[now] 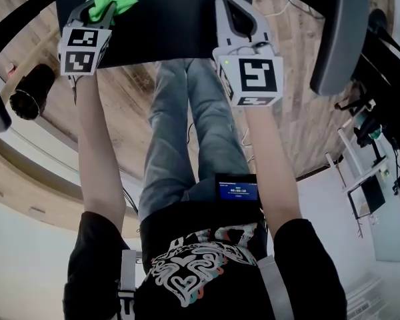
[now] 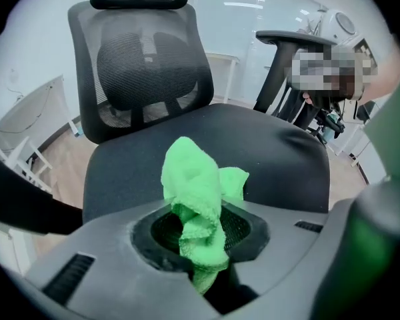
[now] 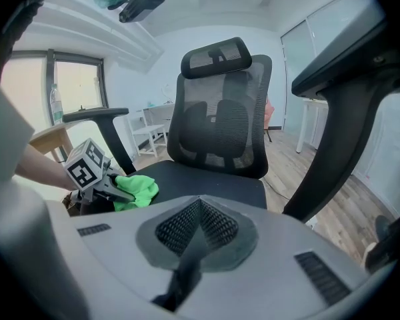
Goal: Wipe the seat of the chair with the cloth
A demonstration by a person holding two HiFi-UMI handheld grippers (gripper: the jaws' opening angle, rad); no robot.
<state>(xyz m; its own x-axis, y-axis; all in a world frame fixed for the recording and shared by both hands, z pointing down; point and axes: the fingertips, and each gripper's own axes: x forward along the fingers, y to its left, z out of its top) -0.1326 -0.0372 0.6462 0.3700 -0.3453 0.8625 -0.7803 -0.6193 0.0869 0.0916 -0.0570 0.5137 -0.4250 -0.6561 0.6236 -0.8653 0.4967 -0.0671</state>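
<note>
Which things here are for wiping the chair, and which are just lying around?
For the job:
green cloth, clamped in the left gripper
chair seat
right gripper, shut and empty

Just lying about:
dark cylinder on the floor
clear bottle by the window

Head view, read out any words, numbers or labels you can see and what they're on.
The blue screen at the person's waist: digits, too small to read.
The shirt print: ornamental, no legible word.
The marker cubes: square codes only, no letters.
</note>
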